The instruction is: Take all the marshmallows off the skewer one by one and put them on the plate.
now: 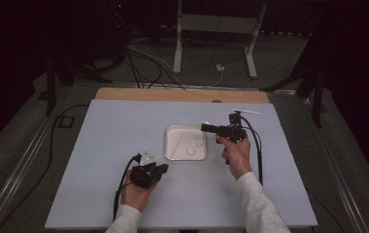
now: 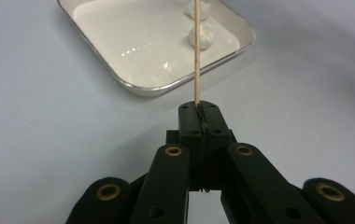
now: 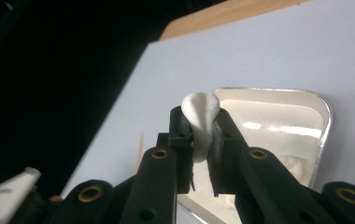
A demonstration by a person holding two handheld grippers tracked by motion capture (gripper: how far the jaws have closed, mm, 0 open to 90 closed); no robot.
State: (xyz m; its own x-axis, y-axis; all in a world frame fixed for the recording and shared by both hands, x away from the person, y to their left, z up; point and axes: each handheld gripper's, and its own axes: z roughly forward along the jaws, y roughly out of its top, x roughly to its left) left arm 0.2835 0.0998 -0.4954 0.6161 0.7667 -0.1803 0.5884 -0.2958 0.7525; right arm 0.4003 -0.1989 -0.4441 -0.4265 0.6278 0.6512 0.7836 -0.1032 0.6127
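Two hand-held grippers: left one (image 2: pixel 199 114) pinches a thin wooden skewer (image 2: pixel 197 51) aimed toward the tray (image 2: pixel 133 84) on the tabletop (image 1: pixel 124 194), right one (image 3: pixel 202 128) squeezes a white marshmallow (image 3: pixel 200 116) above the tray's edge.

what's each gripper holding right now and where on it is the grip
The left gripper pinches a thin wooden skewer at its near end. The right gripper squeezes a soft white lump around its lower middle, the top bulging out.

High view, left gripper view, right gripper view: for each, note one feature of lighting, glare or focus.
High view: dim, surroundings nearly black. Left gripper view: glare spots on the tray, skewer sharp. Right gripper view: the white lump bright, the jaws dark and soft.
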